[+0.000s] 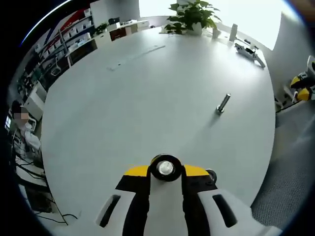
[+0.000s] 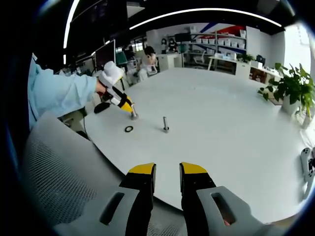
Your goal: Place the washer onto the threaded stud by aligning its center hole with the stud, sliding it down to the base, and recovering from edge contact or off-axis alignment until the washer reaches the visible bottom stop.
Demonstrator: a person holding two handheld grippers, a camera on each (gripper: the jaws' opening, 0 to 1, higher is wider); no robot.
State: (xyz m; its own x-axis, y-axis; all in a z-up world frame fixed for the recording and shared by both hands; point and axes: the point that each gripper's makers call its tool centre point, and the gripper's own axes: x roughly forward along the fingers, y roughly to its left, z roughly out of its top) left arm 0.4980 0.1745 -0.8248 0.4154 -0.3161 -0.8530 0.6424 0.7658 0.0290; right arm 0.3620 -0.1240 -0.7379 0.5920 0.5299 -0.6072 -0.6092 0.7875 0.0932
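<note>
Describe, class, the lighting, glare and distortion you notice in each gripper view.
Left gripper view: window overexposed behind the plant; table edge bowed by fisheye; stud casts a faint shadow. Right gripper view: dark ceiling, curved light strips, evenly lit table, small washer.

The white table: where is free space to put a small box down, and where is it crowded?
Free: the wide middle of the table, between the upright stud and the plant. Crowded: the rim near the sleeve, where washer, stud and the left gripper, shut on a metal part, sit close together.
</note>
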